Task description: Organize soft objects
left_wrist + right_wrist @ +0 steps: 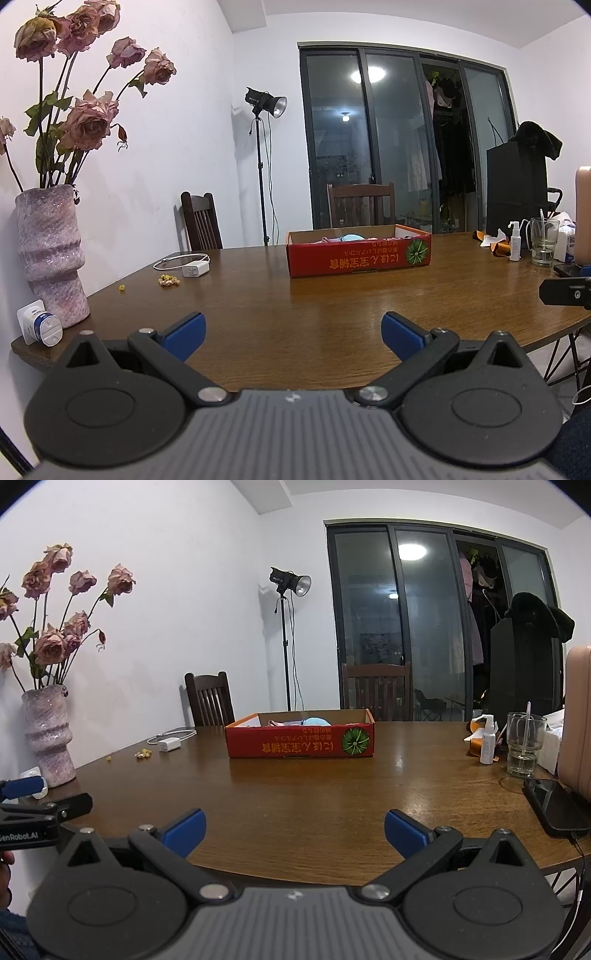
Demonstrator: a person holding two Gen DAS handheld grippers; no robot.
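**Left wrist and right wrist views: both grippers empty, soft things in the box**

Left gripper [293, 334] hovers over the near edge of the wooden table [332, 306], its blue pads spread wide with nothing between them. Right gripper [294, 830] is held the same way, jaws apart and empty. Farther out, mid-table, sits a red cardboard box [300, 740] holding soft objects [314, 721], pale blue and pink, only partly visible above its rim. A pink vase [50, 254] of dried roses stands at the left edge; a drinking glass [525, 744] and a phone [554, 805] lie at the right.
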